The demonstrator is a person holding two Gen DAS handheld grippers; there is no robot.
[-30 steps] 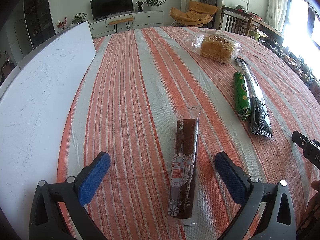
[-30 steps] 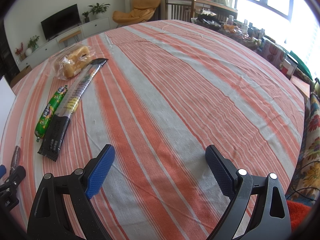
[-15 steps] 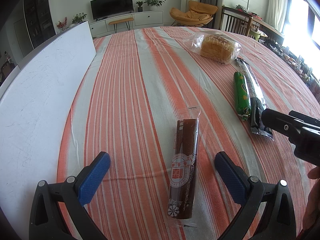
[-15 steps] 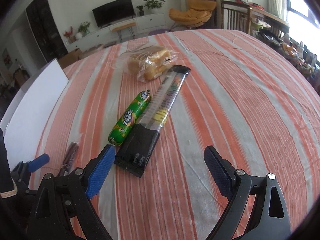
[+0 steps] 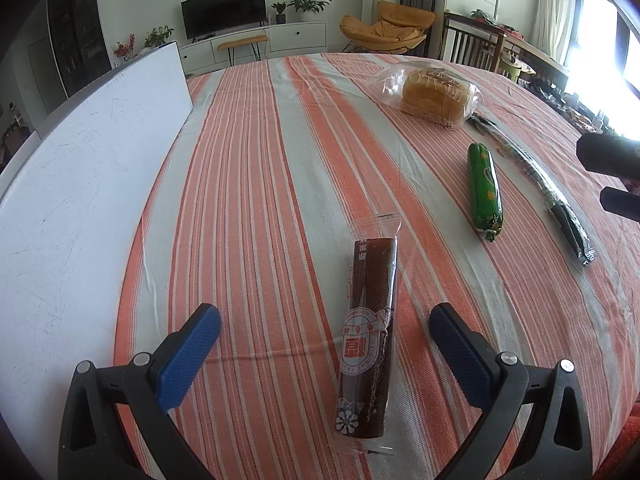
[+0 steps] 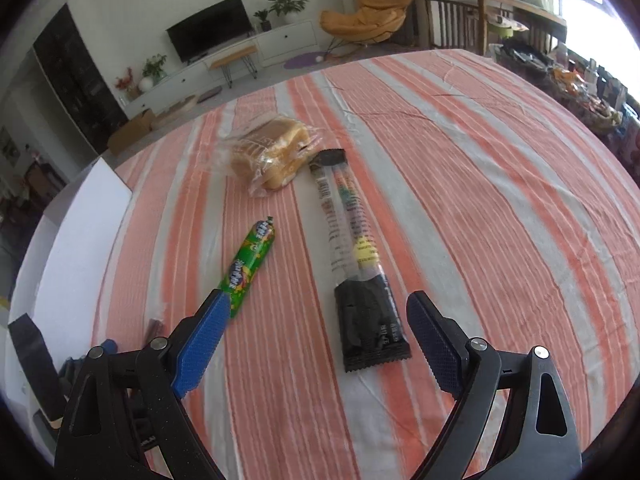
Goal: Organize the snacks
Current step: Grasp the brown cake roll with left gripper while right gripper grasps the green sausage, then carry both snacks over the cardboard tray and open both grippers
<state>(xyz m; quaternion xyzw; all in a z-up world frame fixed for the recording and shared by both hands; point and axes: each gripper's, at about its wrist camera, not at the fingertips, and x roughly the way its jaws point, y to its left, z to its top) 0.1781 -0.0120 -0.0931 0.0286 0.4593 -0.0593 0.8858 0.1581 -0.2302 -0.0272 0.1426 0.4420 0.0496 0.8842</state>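
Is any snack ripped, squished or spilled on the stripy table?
Nothing stands out. The brown roll, green sausage, long black packet and bagged bread all lie sealed and whole, just scattered at different angles.

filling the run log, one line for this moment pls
left hand-held gripper: open, astride brown wrapped roll | right hand-held gripper: open, over black long packet

Four snacks on the striped tablecloth (image 5: 280, 160): one brown snack roll (image 5: 370, 332), one green sausage (image 5: 485, 190), one long black packet (image 6: 356, 264), one bagged bread loaf (image 5: 434, 94). One white board (image 5: 80, 168).
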